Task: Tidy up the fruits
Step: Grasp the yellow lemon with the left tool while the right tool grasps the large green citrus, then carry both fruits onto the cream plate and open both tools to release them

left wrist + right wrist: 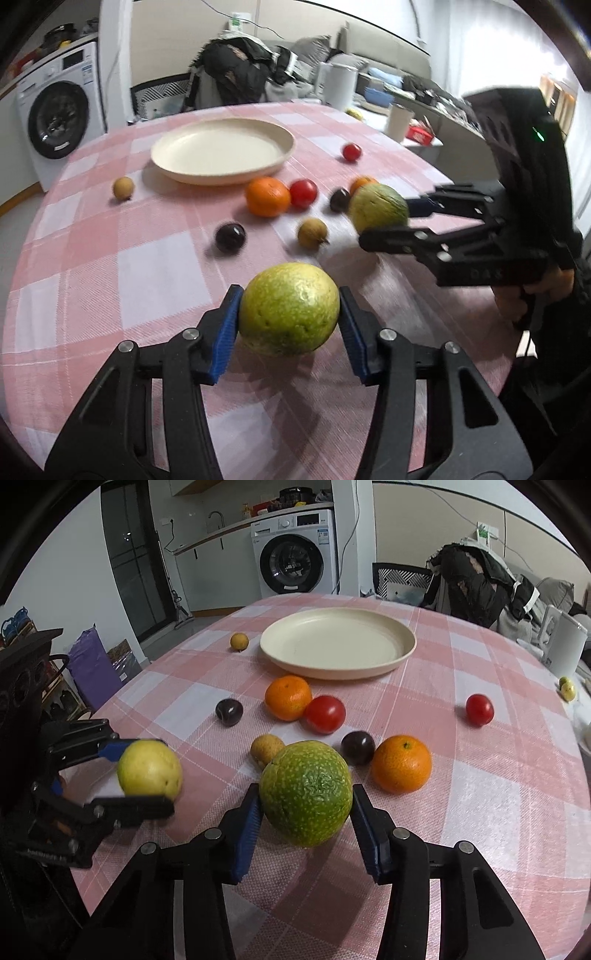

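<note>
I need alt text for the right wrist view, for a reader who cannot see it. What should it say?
The right gripper grips a mottled green fruit over a pink checked tablecloth; at left, the left gripper grips a yellow-green fruit. Beyond lie oranges, tomatoes, dark plums, small brown fruits and an empty cream plate.

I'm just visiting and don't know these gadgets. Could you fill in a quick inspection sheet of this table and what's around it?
Surface: round table under a pink checked cloth.
Job's things: empty cream plate; two oranges, two tomatoes, two dark plums and two small tan fruits loose on the cloth.
Clutter: white jug at the table's edge.
Grippers: left gripper shut on a yellow-green fruit; right gripper shut on a green speckled fruit.
Cables: one hanging down the wall.
Surroundings: washing machine, chair piled with coats, sofa.
</note>
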A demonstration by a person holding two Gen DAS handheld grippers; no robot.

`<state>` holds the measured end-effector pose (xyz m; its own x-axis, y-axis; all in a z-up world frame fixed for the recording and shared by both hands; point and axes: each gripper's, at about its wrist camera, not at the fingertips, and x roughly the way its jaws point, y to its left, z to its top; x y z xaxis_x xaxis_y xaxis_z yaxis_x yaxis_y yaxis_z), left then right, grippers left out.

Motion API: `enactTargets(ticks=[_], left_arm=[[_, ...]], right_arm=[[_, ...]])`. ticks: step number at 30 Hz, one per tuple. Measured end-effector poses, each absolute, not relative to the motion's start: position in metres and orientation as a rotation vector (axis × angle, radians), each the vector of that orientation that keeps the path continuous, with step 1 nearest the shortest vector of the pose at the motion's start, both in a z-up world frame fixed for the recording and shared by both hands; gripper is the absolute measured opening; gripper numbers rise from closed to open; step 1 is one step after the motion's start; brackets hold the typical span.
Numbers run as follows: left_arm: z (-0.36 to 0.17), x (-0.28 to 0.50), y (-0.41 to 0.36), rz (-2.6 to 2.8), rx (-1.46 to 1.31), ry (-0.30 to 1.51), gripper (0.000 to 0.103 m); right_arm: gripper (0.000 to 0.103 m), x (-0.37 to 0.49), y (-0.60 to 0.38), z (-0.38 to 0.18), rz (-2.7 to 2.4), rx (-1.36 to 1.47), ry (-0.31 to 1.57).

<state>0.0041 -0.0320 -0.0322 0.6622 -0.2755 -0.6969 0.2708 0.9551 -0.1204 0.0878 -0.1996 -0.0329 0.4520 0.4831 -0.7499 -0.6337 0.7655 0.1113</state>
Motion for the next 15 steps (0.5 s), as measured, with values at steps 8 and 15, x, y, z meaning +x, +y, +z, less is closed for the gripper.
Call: enactTargets(ticks=[8,15], left_arm=[[-0.017,0.029,-0.016,-0.221,-0.05,0.745,0.048],[-0.006,0.052,-0.012,-0.177,-0.052,0.714,0.048]], right_arm=[[0.048,0.092,-0.201,-0.017,0.679,-0.18,0.813],[0.048,0.104,-0.197,-0.004,0.67,-0.152,0.779]])
